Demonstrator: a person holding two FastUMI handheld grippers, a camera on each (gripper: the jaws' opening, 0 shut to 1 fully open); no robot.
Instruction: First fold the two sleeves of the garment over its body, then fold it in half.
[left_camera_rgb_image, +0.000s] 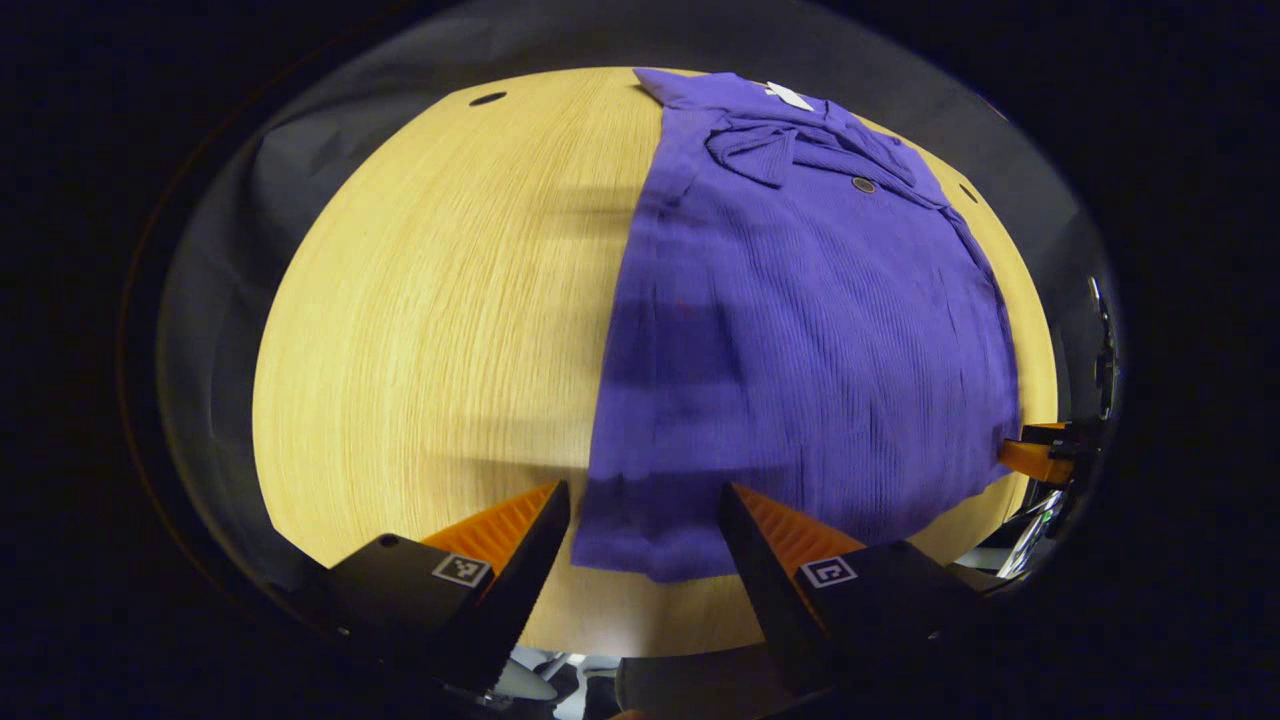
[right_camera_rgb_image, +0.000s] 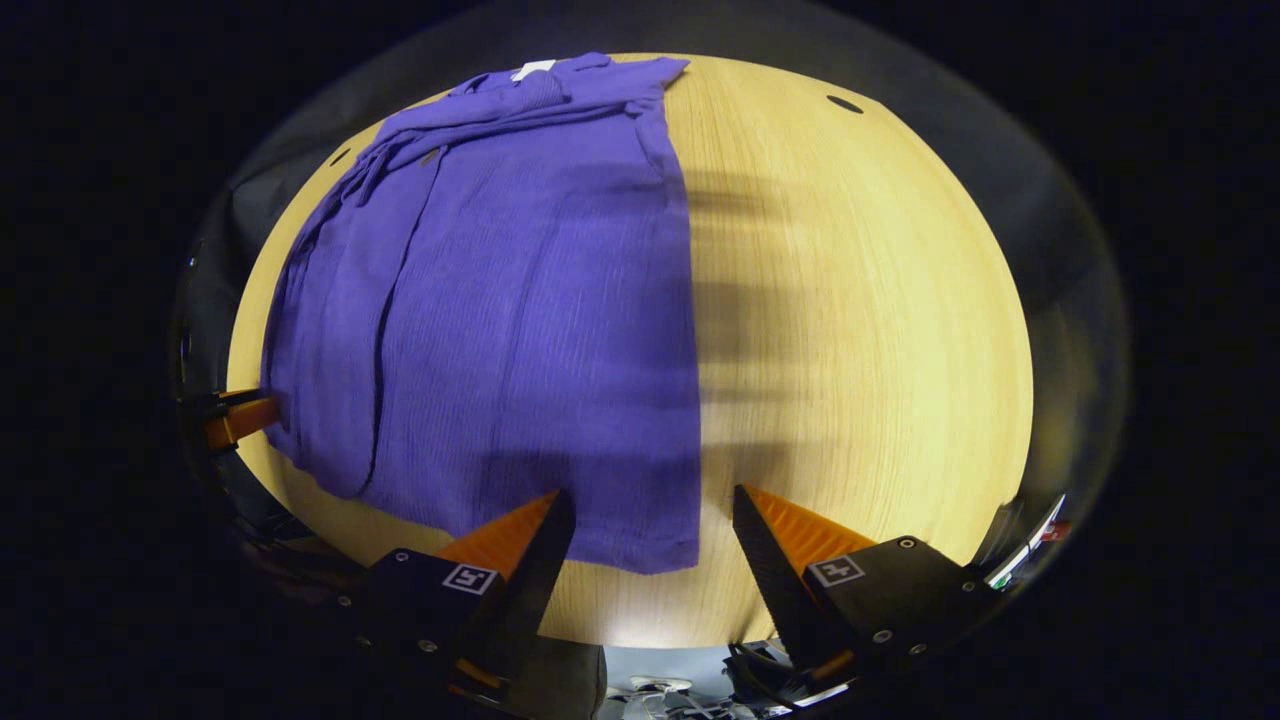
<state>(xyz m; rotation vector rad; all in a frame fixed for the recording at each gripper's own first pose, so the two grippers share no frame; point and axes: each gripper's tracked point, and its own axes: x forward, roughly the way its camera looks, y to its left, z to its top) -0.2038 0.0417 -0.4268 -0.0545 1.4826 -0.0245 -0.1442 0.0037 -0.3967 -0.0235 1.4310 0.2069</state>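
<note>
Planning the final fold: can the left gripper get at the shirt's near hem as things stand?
Probably yes. The left gripper is open with its jaws on either side of the shirt's near corner, and nothing lies between them on the table.

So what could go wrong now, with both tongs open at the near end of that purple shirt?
1. Each open pair, left tongs and right tongs, hovers over a near corner of the purple garment; a shallow pinch might catch only one layer.
2. The folded-in sleeve lies loose on top and could slide off when the hem is lifted.
3. The hem sits close to the table edge, so cloth may slip over it.
</note>
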